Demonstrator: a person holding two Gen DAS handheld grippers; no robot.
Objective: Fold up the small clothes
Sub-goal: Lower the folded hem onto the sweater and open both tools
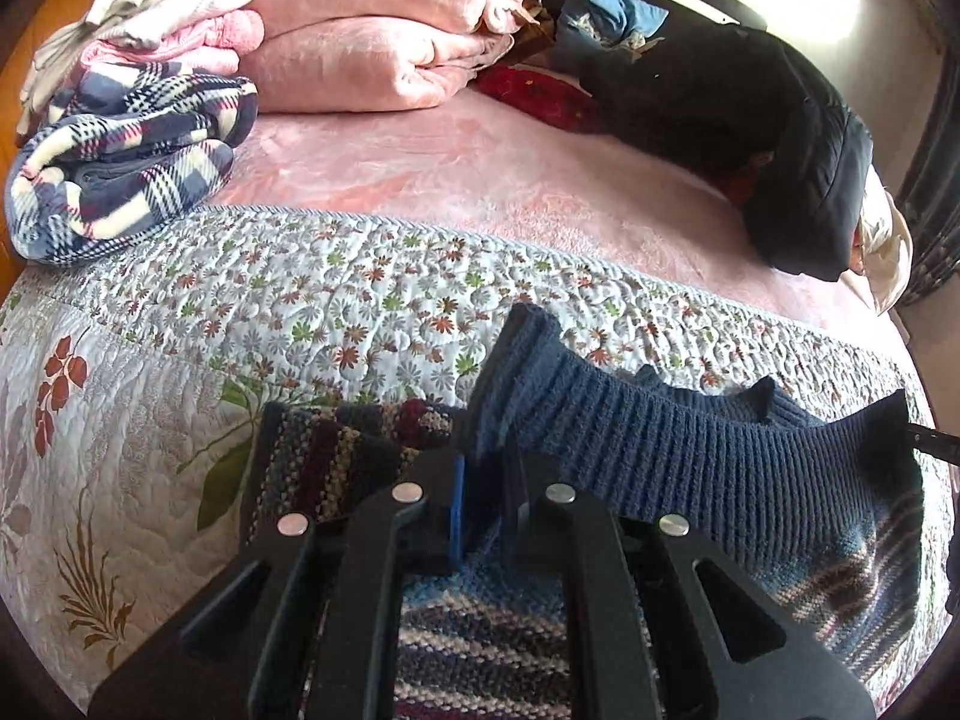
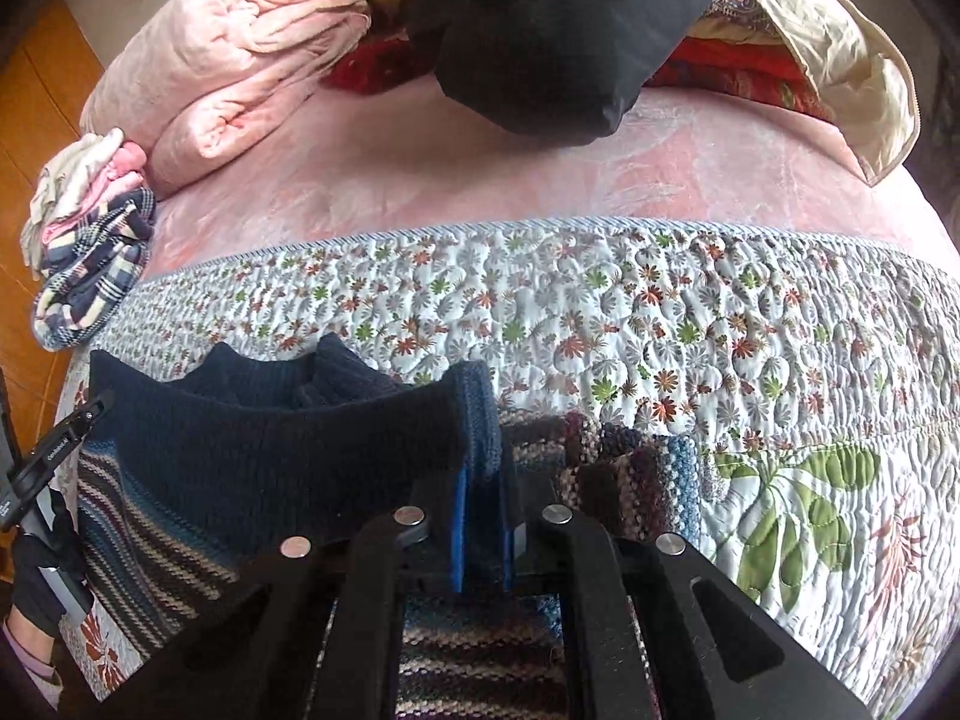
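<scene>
With the left gripper (image 1: 483, 504) and right gripper (image 2: 483, 531) each pinching the sweater's (image 1: 660, 438) ribbed hem at lower centre, lift evenly, keeping it taut.

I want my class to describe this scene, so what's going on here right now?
A person is folding a small striped knit sweater on a floral quilt spread over a bed. The left gripper and the right gripper are each shut on the sweater's ribbed blue hem, one at each end, holding it stretched above the quilt. A pile of folded clothes sits at the bed's far left edge beside a pink blanket.
</scene>
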